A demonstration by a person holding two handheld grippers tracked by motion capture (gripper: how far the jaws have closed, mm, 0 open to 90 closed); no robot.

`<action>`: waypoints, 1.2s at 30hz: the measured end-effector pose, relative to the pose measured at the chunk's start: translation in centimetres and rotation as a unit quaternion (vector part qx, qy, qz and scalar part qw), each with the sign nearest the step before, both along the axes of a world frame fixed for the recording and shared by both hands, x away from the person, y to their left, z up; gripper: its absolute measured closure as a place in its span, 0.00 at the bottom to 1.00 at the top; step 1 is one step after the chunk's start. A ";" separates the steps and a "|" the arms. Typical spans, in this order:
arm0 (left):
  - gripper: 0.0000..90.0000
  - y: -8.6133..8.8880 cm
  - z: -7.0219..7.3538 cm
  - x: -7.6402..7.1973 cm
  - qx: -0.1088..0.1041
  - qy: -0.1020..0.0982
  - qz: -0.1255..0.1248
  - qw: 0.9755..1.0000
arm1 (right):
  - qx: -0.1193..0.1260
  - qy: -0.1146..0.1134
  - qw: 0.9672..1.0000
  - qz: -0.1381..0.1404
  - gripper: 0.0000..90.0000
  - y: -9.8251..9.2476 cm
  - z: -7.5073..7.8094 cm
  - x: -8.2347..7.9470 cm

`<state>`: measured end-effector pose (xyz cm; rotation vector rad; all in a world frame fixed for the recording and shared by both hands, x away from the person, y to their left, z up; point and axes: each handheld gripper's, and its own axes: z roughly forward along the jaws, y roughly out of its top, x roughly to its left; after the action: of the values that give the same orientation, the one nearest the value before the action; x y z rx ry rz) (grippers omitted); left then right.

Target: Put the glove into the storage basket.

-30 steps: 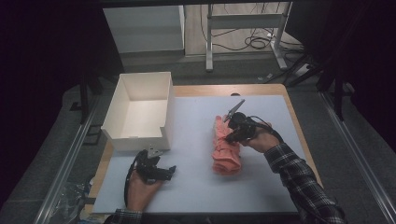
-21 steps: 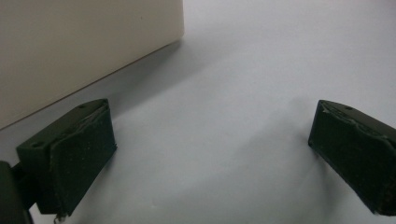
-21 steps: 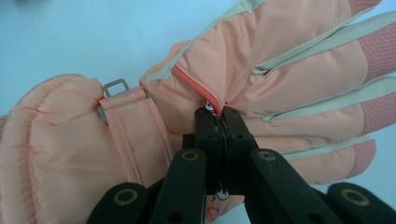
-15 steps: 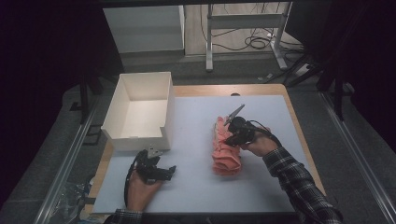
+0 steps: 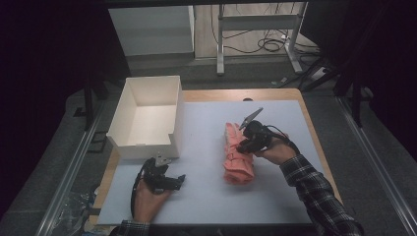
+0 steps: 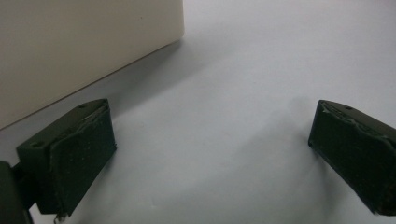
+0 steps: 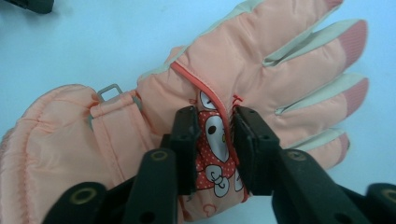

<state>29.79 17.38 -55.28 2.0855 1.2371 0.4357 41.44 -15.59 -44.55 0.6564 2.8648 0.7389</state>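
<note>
White sheeting covers the table (image 5: 295,196), and the open white box (image 5: 147,118) stands at its far left corner. Right of centre lies the pink glove (image 5: 237,157), flat on the sheet, fingers pointing away from the person. The right gripper (image 7: 215,140) rests on the glove's back; its jaws have just been opening, a fold of patterned cloth between them, not squeezed. The left gripper (image 6: 210,154) sits near the box, jaws wide apart over bare sheet

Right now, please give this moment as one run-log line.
right tool: jaws just opening, pink glove between | left tool: open, empty, beside white box
</note>
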 end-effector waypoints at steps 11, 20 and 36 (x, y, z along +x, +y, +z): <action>0.01 0.0 0.0 0.0 0.001 0.000 0.000 1.000 | 0.005 -0.015 1.000 -0.003 0.59 -0.4 0.9 -0.4; 0.01 0.0 0.0 0.0 0.000 -0.001 0.000 1.000 | 0.023 -0.030 0.999 -0.016 0.58 -1.6 2.7 -0.8; 0.01 0.0 0.0 0.0 -0.001 -0.001 0.000 1.000 | 0.053 -0.029 0.996 -0.061 0.79 -6.6 0.4 -1.7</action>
<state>29.80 17.37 -55.29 2.0831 1.2374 0.4364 39.72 -22.22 -44.13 0.8028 2.7191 0.8812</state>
